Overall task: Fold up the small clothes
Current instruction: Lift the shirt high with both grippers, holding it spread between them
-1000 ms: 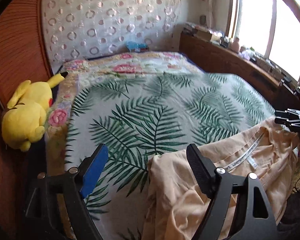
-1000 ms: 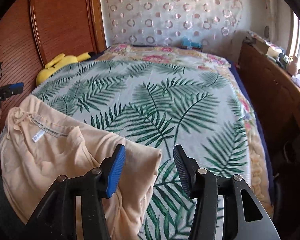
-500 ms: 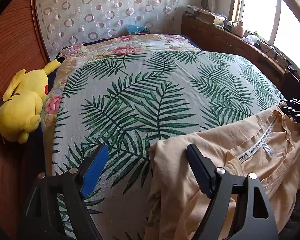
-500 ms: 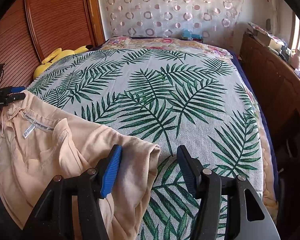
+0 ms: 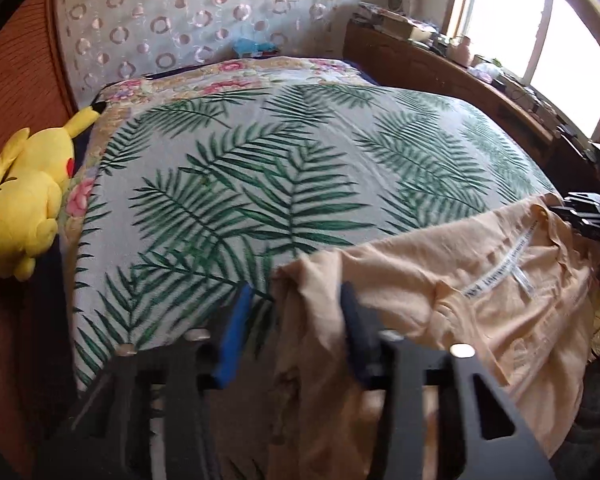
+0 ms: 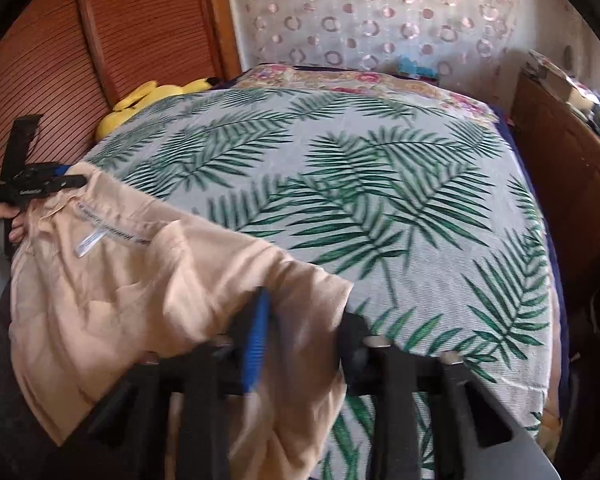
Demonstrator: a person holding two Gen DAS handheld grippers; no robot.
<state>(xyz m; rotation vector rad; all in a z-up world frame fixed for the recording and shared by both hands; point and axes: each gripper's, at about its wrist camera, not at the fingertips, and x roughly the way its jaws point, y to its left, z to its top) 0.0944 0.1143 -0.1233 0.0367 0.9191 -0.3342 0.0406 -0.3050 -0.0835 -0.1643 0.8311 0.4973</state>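
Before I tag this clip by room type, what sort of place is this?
Most likely a home bedroom. A bed with a palm-leaf bedspread fills the view, a yellow plush toy lies along its edge, and a wooden ledge cluttered with household items runs under a bright window.

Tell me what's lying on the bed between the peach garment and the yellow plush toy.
Nothing: only bare palm-leaf bedspread separates the peach garment from the yellow plush toy, seen best in the left wrist view.
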